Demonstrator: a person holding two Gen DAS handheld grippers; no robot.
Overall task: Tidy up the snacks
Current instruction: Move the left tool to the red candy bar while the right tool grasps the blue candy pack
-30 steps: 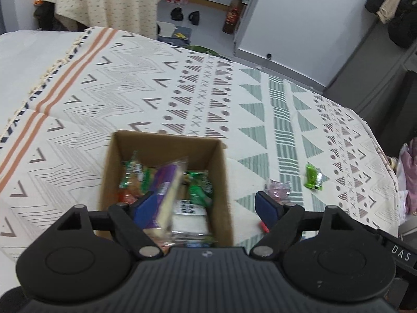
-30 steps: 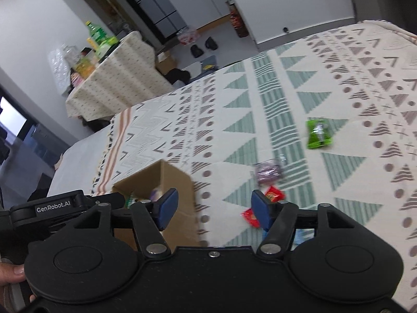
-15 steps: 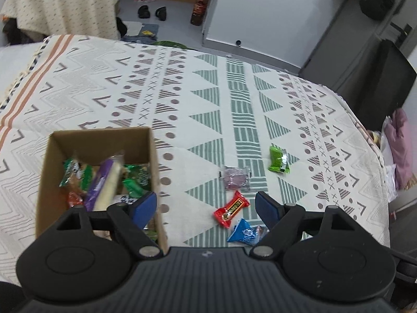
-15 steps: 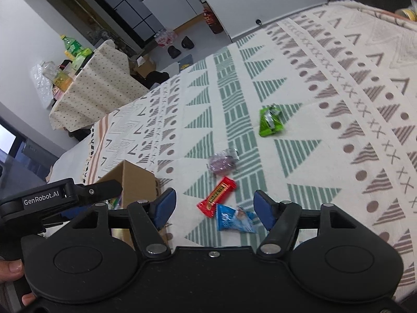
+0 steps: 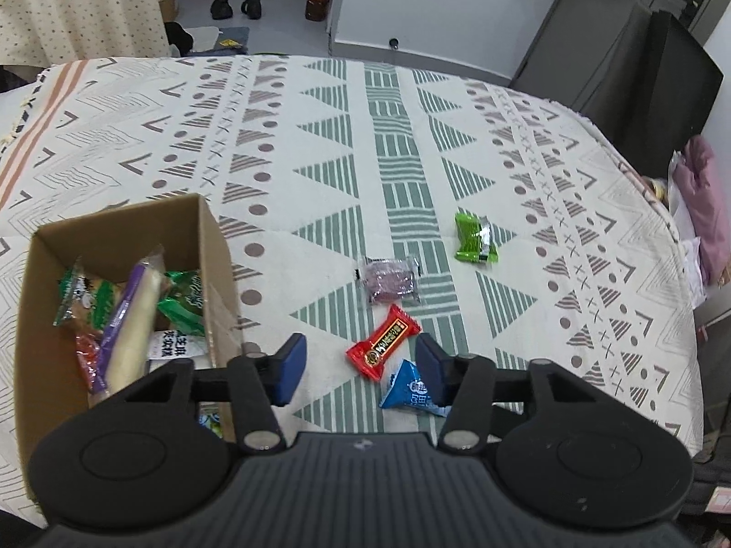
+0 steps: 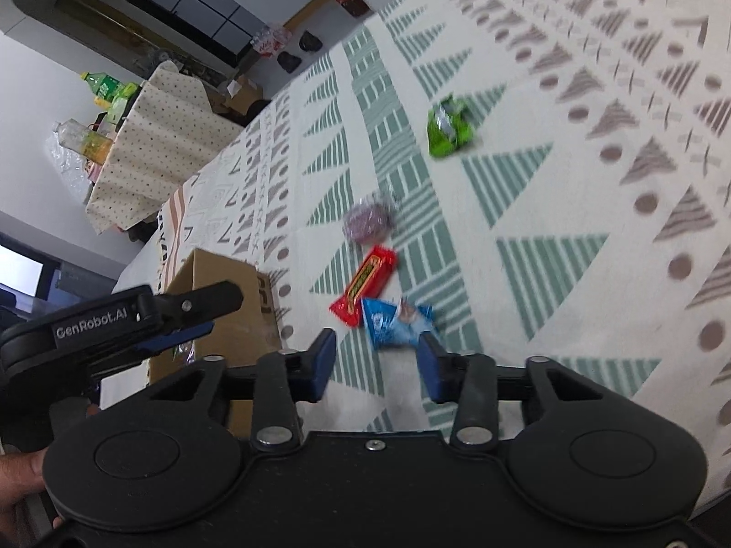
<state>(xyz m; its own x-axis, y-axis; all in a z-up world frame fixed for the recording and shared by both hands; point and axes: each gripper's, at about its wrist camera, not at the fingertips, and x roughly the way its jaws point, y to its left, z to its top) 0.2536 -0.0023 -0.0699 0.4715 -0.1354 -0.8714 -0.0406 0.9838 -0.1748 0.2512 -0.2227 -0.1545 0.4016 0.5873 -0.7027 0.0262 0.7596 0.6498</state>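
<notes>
- Where the patterned cloth [image 5: 320, 146] meets my far left, the open cardboard box [image 5: 214, 246] sits with crinkly packets [image 5: 132, 315] piled inside, its right wall just beside my left tongs [image 5: 356, 372]
- My left tongs are spread wide and grip nothing; the glossy red packet [image 5: 384, 342] lies on the cloth between their blue pads [image 5: 288, 367]
- Touching the red one, the blue triangular packet [image 5: 409, 388] lies partly behind the right pad
- Beyond them the clear wrapper with purple filling [image 5: 390, 279] lies flat, apart from the rest
- Further right, the shiny green packet [image 5: 475, 238] sits alone, with bare cloth all round as far as the bed's edge
- My right tongs [image 6: 374, 365] are also spread and hold nothing, just short of the blue packet
</notes>
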